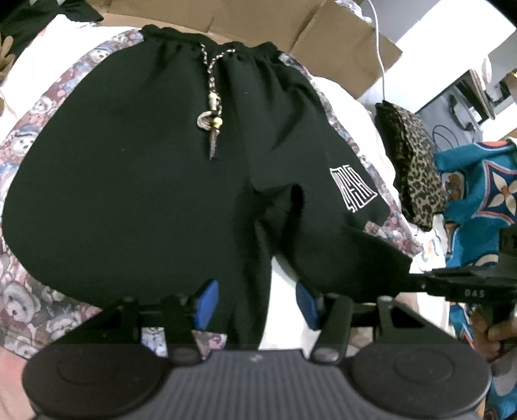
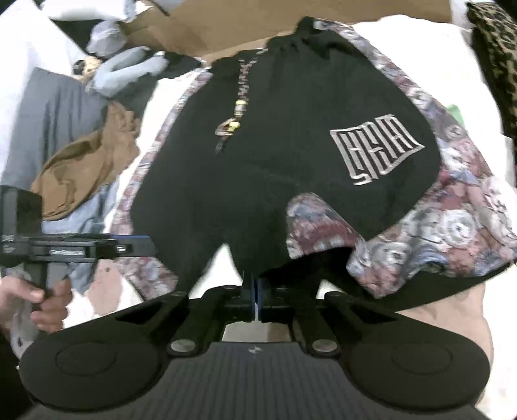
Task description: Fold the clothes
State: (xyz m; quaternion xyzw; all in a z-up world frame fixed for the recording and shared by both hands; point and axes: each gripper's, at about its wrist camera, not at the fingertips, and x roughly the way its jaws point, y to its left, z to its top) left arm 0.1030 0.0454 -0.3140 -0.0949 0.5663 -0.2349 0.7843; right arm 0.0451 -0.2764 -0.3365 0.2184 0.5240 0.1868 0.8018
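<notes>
Black shorts [image 1: 145, 168] with teddy-bear print side panels, a braided drawstring [image 1: 211, 106] and a white logo [image 1: 353, 190] lie flat on a white sheet, waistband away from me. My left gripper [image 1: 258, 303] is open, and its blue pads [image 1: 206, 303] straddle a strip of black leg hem at the near edge. My right gripper [image 2: 257, 300] is shut on the shorts' [image 2: 274, 145] near hem by the crotch. That leg is lifted and curled, so its printed inner side [image 2: 316, 226] shows. In the left wrist view the right gripper [image 1: 468, 287] comes in from the right.
Cardboard boxes [image 1: 323, 29] stand behind the waistband. To the right lie a folded leopard-print cloth [image 1: 410, 161] and a blue patterned fabric [image 1: 484, 194]. To the left lie a brown garment [image 2: 87, 161] and grey and light-blue clothes [image 2: 51, 106]. A hand [image 2: 48, 300] holds the left gripper's handle.
</notes>
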